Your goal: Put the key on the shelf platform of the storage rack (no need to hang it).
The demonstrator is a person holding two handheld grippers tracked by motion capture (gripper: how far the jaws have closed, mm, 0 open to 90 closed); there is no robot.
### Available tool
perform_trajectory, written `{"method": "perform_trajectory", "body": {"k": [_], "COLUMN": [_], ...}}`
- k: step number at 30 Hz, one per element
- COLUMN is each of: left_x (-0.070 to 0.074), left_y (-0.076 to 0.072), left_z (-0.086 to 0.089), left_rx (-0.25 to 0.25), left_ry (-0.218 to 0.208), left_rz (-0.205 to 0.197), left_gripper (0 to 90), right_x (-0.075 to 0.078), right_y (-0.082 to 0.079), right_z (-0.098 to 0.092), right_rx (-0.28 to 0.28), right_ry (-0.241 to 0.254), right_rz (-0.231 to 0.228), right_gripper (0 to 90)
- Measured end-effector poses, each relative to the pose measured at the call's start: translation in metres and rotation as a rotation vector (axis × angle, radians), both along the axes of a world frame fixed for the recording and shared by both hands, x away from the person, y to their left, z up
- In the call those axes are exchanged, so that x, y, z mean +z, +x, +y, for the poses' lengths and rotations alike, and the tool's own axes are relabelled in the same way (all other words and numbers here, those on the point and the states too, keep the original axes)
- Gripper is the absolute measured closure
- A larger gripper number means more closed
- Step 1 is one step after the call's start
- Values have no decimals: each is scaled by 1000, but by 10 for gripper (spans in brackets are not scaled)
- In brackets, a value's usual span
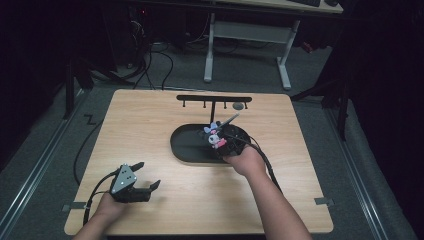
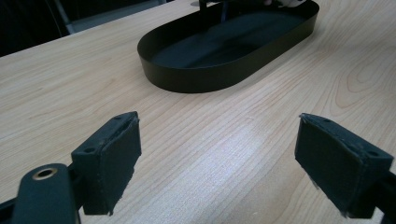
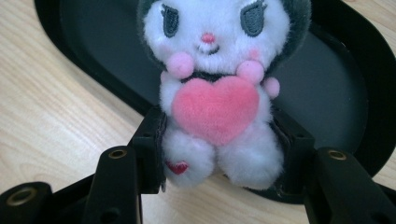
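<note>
**Over the tray: soft toy may slip**

Above the black oval metal tray (image 1: 187, 147), the right gripper (image 3: 217, 154) squeezes a small white plush doll with a pink heart (image 3: 215, 105) low at its legs. Soft fur could slide out. The left gripper (image 2: 217, 154) rests wide open and empty on the wooden table (image 1: 165, 110).

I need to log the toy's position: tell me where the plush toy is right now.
The plush toy is clamped between the right gripper jaws, over the right end of the black oval tray, just before the hook stand in the high view.
</note>
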State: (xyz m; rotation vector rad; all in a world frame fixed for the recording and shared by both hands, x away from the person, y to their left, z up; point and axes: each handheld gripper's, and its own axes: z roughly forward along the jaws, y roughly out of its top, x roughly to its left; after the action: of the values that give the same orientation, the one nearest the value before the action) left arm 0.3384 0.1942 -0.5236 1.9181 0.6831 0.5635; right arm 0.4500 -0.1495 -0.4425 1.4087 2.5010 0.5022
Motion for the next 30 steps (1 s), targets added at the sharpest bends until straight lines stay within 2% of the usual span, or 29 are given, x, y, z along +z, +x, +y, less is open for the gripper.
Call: {"method": "perform_trajectory", "body": {"k": [11, 16, 22, 30], "left_x": [0, 0, 0, 0], "left_y": [0, 0, 0, 0], "left_z": [0, 0, 1, 1], "left_rx": [0, 0, 0, 1], "left_ry": [-1, 0, -3, -4], "left_rz": [2, 2, 1, 0], "left_gripper": [154, 154, 154, 154], "right_x": [-11, -11, -21, -27], "right_y": [18, 22, 20, 17], "right_z": [4, 7, 3, -5], "right_rx": [-19, -18, -34, -44], "right_ry": [16, 3, -15, -26], "right_rz": [9, 15, 54, 82], "right_gripper": [479, 478, 476, 471]}}
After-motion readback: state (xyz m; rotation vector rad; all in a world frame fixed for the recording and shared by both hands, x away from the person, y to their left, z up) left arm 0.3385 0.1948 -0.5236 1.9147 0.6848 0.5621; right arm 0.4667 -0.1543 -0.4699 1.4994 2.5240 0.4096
